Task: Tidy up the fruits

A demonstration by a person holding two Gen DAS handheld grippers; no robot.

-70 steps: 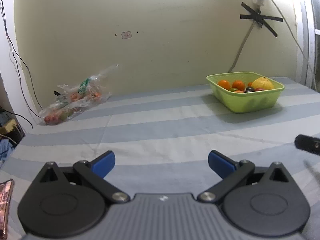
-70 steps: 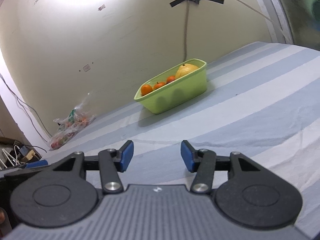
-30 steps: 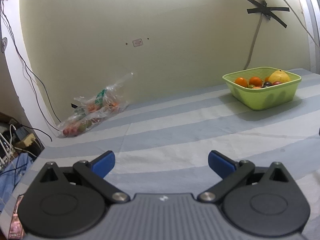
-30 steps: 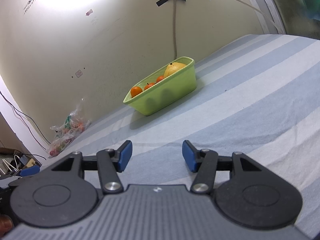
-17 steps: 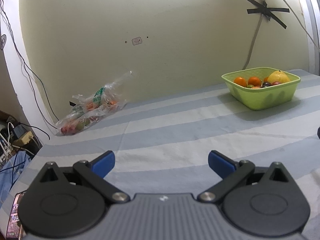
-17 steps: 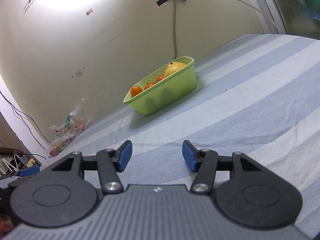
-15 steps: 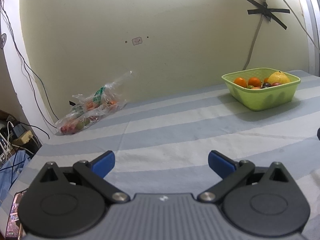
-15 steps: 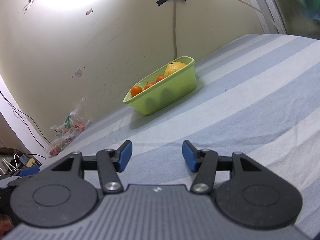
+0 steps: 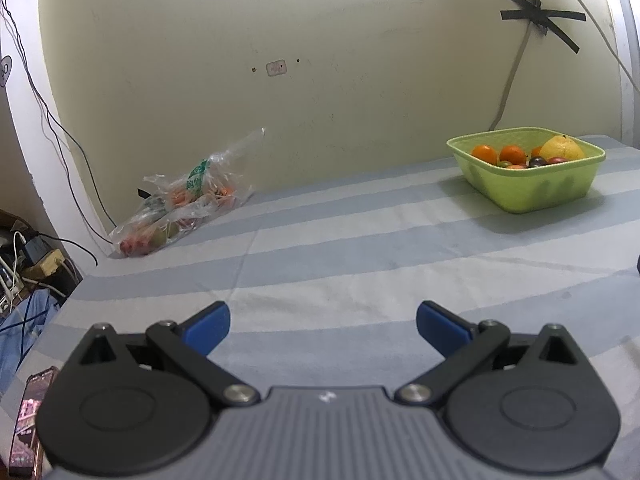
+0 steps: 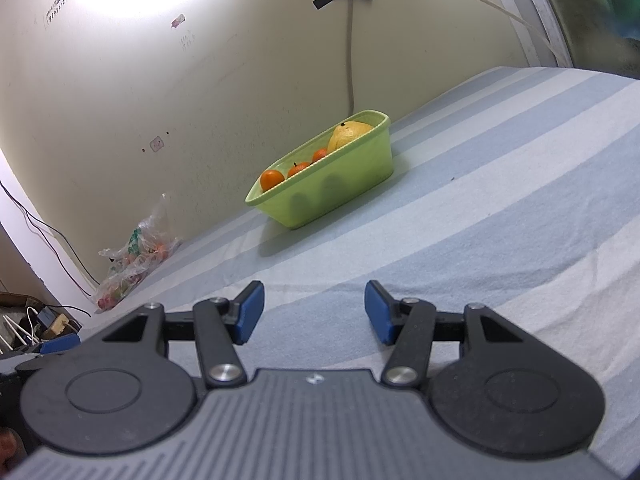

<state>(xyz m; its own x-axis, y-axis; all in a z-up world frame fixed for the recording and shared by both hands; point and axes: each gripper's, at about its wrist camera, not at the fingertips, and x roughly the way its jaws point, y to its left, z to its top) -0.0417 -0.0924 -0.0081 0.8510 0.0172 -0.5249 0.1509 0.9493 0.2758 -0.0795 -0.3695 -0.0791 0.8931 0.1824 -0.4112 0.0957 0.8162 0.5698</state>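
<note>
A light green basket [image 9: 532,190] stands at the far right of the striped bed, holding oranges [image 9: 485,153], a big yellow fruit [image 9: 562,148] and some dark small fruit. The right wrist view shows the same basket [image 10: 340,188] ahead and slightly left. A clear plastic bag of fruit [image 9: 180,204] lies against the wall at the far left, and the bag [image 10: 136,260] also shows at the left of the right wrist view. My left gripper [image 9: 323,330] is open over the sheet, empty. My right gripper [image 10: 314,314] is open too, with nothing between its blue pads.
A blue and white striped sheet [image 9: 360,264] covers the bed. A phone [image 9: 28,424] lies at the near left edge. Cables and a power adapter [image 9: 36,256] hang past the left edge. A taped cable [image 9: 536,12] runs down the yellow wall.
The left wrist view swung left at first, shifting the basket to the right, then held still. The right view shifted slightly and then stayed. Both grippers stay open.
</note>
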